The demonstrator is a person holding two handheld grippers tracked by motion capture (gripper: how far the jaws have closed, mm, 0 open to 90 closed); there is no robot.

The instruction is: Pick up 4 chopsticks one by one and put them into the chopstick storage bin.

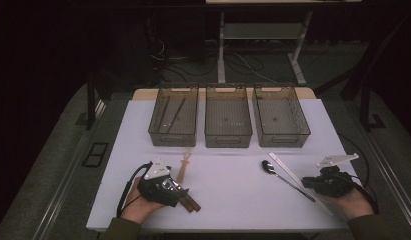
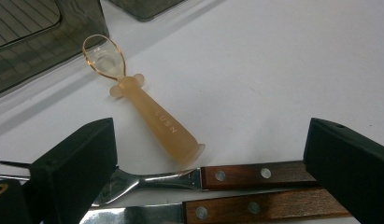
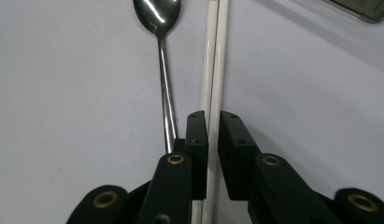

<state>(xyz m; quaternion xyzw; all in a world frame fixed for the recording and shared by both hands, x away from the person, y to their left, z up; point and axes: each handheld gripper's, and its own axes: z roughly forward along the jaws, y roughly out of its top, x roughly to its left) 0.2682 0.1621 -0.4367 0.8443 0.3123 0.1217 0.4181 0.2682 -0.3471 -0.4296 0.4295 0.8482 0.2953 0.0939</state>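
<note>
A pair of white chopsticks (image 1: 292, 172) lies at the table's right, next to a metal spoon (image 1: 279, 175). My right gripper (image 1: 309, 182) is shut on the chopsticks (image 3: 215, 60) near their near end, with both pads against them (image 3: 213, 126). The spoon (image 3: 158, 18) lies just left of the jaws, outside them. At the left, my left gripper (image 1: 183, 196) stands open (image 2: 210, 156) over a wooden-handled fork (image 2: 236, 175) and a wooden-handled knife (image 2: 255, 207), with the jaws on either side of them and not touching. An amber plastic spoon (image 2: 152, 116) lies just beyond them on the table.
Three smoky plastic bins stand in a row at the back of the white table: left (image 1: 174, 137), middle (image 1: 228, 140), right (image 1: 283, 140). The left bin holds a few dark sticks. The bare table middle (image 1: 228, 175) separates my two hands.
</note>
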